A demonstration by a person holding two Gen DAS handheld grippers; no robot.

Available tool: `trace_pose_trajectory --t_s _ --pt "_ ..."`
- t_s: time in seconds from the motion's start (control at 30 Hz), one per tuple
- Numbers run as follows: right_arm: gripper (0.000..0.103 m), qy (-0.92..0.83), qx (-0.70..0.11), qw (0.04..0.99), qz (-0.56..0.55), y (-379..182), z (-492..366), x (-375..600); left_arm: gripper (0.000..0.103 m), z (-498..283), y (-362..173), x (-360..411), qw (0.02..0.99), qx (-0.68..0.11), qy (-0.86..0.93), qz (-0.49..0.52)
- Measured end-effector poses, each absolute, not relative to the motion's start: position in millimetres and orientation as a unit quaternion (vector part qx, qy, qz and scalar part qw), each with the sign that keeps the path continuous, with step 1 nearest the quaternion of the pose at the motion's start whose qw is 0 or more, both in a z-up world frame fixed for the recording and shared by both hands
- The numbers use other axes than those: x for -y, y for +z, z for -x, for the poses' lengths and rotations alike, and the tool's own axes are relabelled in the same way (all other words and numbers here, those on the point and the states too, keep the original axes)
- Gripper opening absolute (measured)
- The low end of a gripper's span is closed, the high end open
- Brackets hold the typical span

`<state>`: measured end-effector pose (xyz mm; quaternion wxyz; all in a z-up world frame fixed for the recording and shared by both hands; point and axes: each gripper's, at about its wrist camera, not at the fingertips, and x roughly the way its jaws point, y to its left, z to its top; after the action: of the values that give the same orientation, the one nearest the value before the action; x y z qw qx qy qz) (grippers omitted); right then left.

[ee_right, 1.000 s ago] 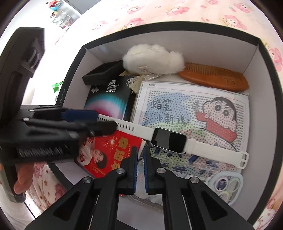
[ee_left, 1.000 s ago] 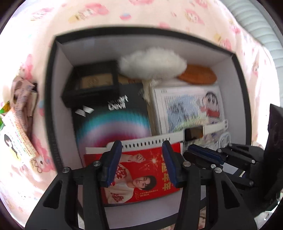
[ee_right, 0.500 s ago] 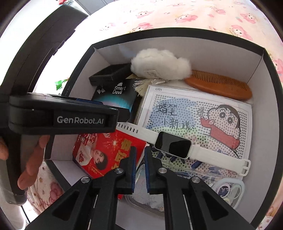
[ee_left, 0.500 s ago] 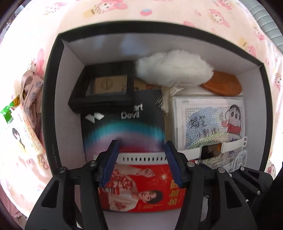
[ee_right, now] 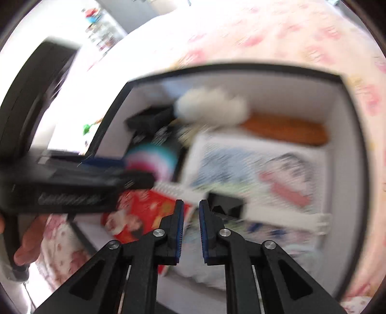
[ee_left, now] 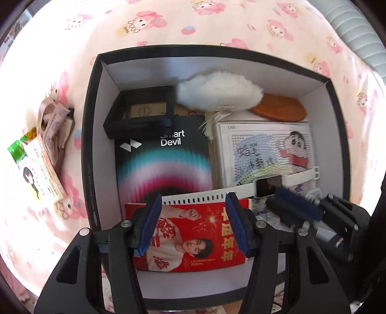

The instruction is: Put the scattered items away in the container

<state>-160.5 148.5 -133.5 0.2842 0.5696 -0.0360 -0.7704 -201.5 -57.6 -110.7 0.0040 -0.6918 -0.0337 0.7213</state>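
Both hand-held grippers, left [ee_left: 191, 224] and right [ee_right: 191, 229], widened above the box [ee_left: 91, 145].

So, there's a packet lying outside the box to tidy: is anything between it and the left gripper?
Only the box's left wall. The left gripper, open and empty, hangs over the box's inside; the packet lies on the pink sheet just beyond that wall.

place: home bedroom | evidence: pink cartoon-print bedsheet [ee_left: 217, 21] under black storage box [ee_left: 90, 145] | contents: wooden comb [ee_left: 279, 110], fluffy white puff [ee_left: 217, 93], white smartwatch [ee_left: 265, 187]
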Motion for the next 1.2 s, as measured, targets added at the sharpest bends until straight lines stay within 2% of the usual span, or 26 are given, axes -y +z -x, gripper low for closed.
trace_pose_trajectory --t_s 0.07,0.23,0.37,0.57,0.83,0.97,1.03,1.07,1.2 --pt "0.01 -0.772 0.05 0.273 -0.571 -136.3 164.6 -151.0 0.056 201.7 -110.1 59.7 0.027 0.053 0.716 0.695" --pt "0.01 -0.781 0.027 0.254 -0.569 -137.4 164.5 -157.6 0.056 203.4 -113.5 42.2 0.079 0.06 0.718 0.689" --pt "0.01 -0.763 0.029 0.277 -0.583 -167.0 173.4 -135.9 0.052 209.3 -111.2 55.0 0.001 0.031 0.757 0.652" --pt "0.011 -0.747 0.002 0.315 -0.586 -168.4 162.7 -120.7 0.054 208.8 -93.6 54.4 0.03 0.006 0.76 0.649" --pt "0.012 -0.73 0.036 0.345 -0.588 -166.4 167.6 -126.9 0.052 177.6 -99.4 65.6 0.068 0.077 0.76 0.642" --pt "0.012 -0.788 0.057 0.286 -0.541 -138.4 174.3 -162.4 0.052 179.3 -117.4 46.2 0.114 0.131 0.749 0.639" --pt "0.012 -0.814 0.071 0.239 -0.525 -131.0 177.8 -176.0 0.041 177.2 -119.8 41.5 0.143 0.155 0.735 0.644" --pt "0.012 -0.818 0.075 0.228 -0.523 -130.8 179.7 -178.6 0.025 177.5 -122.4 36.9 0.146 0.154 0.732 0.647" --pt "0.012 -0.824 0.073 0.214 -0.519 -127.5 177.4 -188.7 0.023 177.9 -117.8 19.3 0.107 0.054 0.748 0.652"
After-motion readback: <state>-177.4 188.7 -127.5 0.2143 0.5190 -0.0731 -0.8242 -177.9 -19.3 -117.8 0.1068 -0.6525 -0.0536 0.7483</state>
